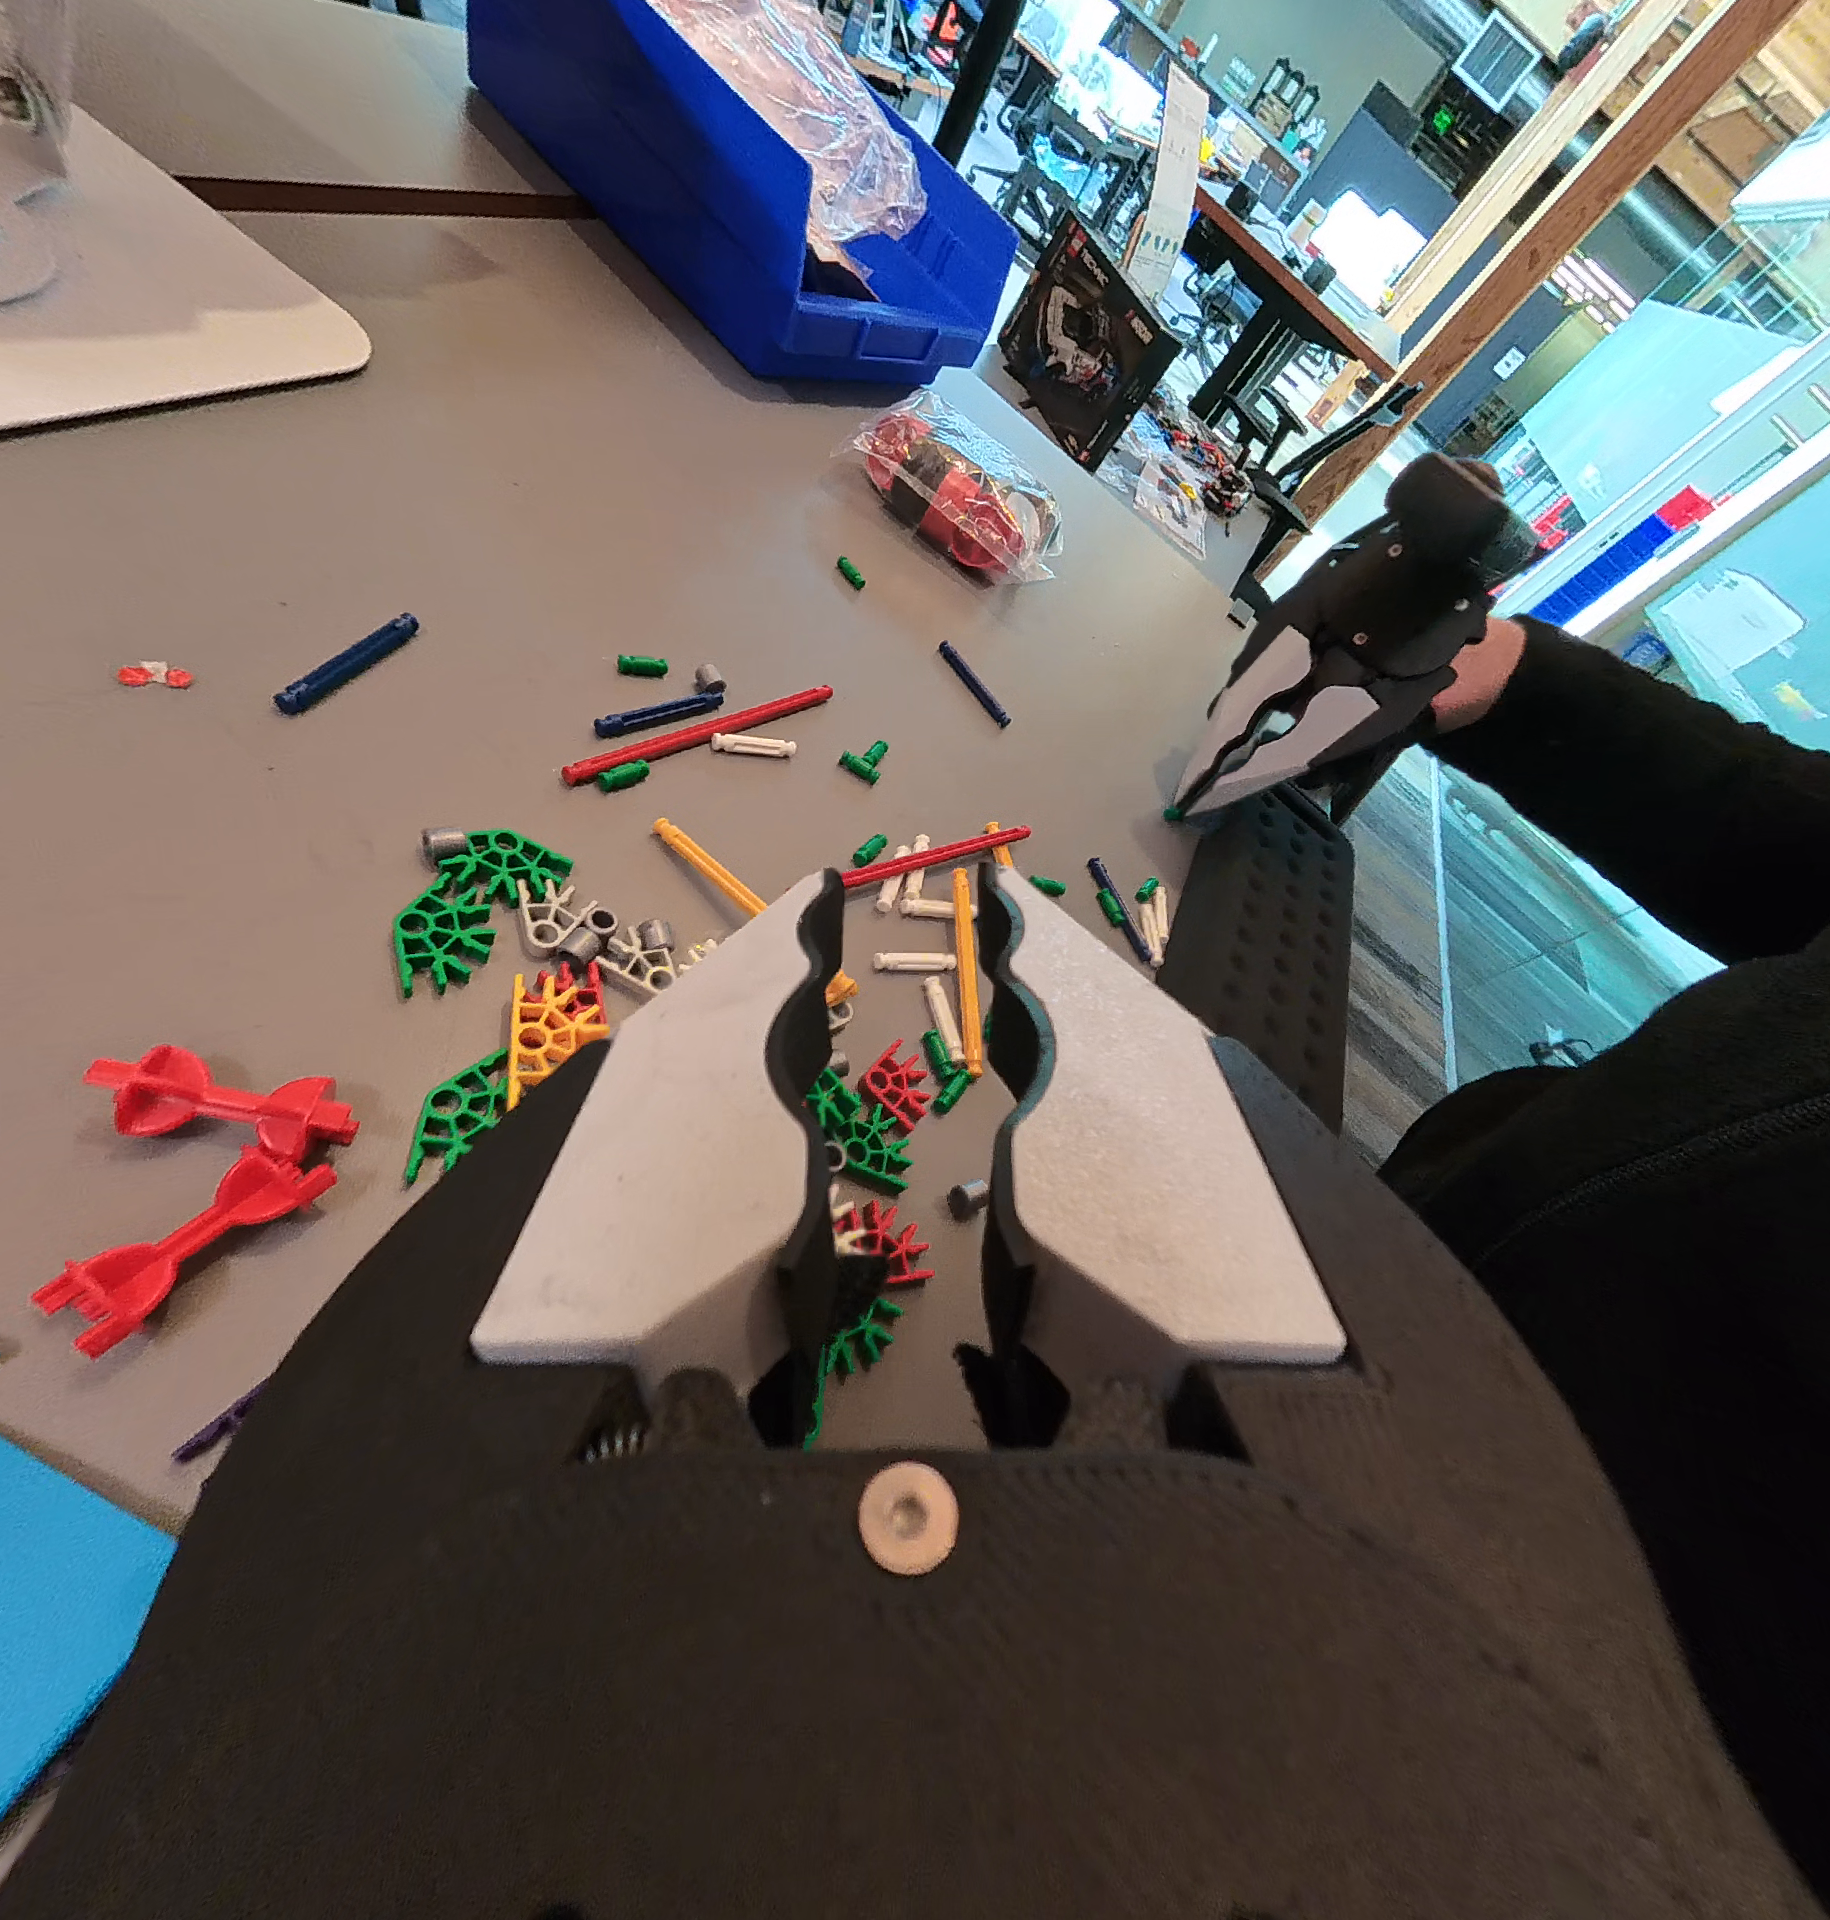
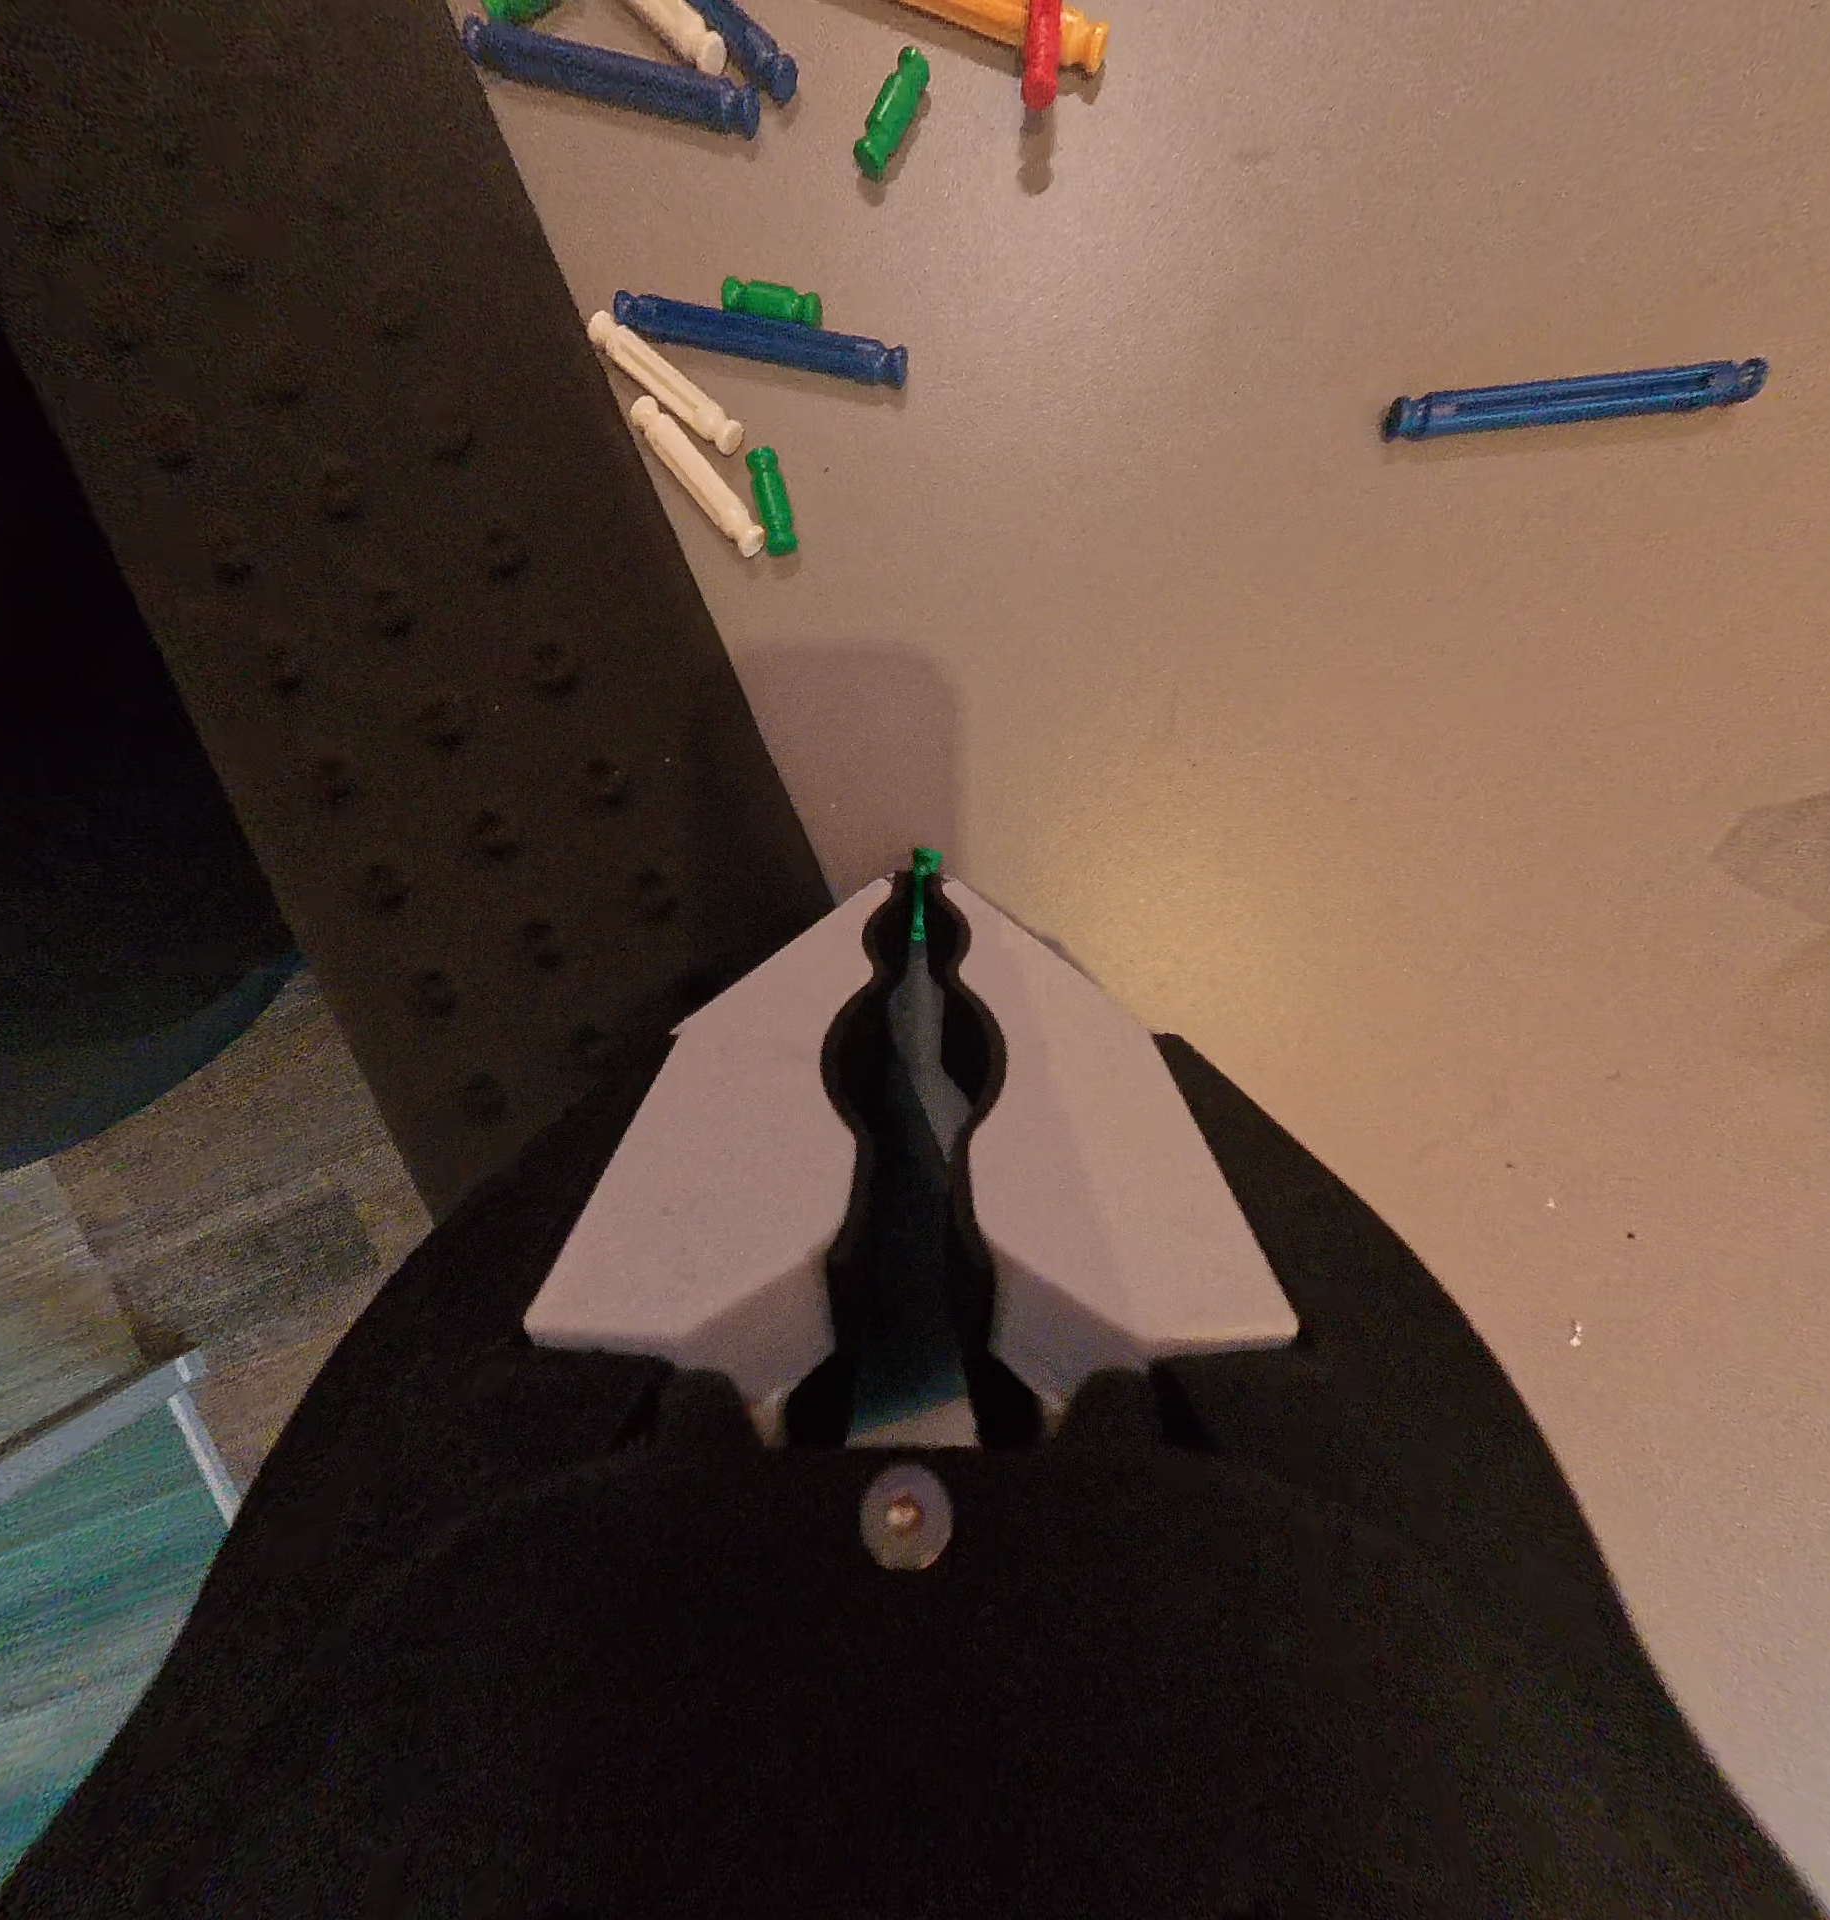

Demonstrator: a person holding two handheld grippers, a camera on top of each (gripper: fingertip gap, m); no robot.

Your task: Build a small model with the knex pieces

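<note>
My left gripper is open and empty, held above a scatter of plastic construction pieces on a grey table: green connectors, a yellow connector, red connectors, white short rods and an orange rod. My right gripper is shut on a small green rod, tip down near the table's edge. It also shows in the left wrist view, held by a black-sleeved arm.
A blue bin with crumpled plastic stands at the back. A bag of red parts, two red propeller-like pieces, blue rods, a black perforated strip at the table edge, a white board and a blue sheet lie around. There is about 35 cm between the tips of the two grippers.
</note>
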